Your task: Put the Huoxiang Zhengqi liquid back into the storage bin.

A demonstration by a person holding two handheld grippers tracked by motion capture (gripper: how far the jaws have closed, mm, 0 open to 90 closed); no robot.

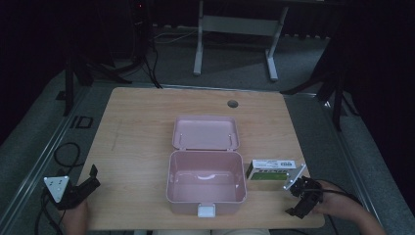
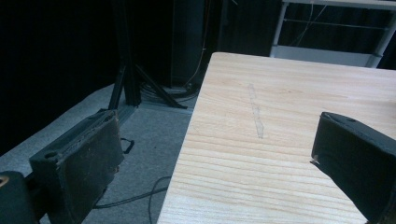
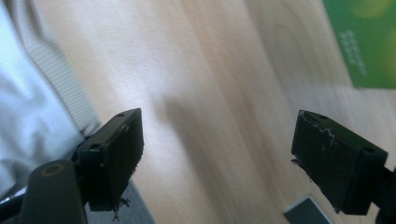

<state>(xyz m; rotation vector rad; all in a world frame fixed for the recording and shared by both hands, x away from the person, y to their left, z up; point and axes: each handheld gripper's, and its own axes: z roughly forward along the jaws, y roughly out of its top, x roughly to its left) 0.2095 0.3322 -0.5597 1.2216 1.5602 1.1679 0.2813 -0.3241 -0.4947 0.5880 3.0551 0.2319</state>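
An open pink box stands at the table's middle front, with its lid laid flat behind it and a white latch on its front wall. A green and white carton lies just right of the box. My right gripper hovers by the table's front right corner, just in front of the carton. In the right gripper view the right gripper is open over bare wood, with the carton at the top right. My left gripper is open at the table's left front edge, and its jaws hold nothing.
The wooden table has a cable hole near its far edge. Grey floor with cables lies left of the table. Light clothing shows at the left of the right gripper view. A small pale object lies at that view's bottom edge.
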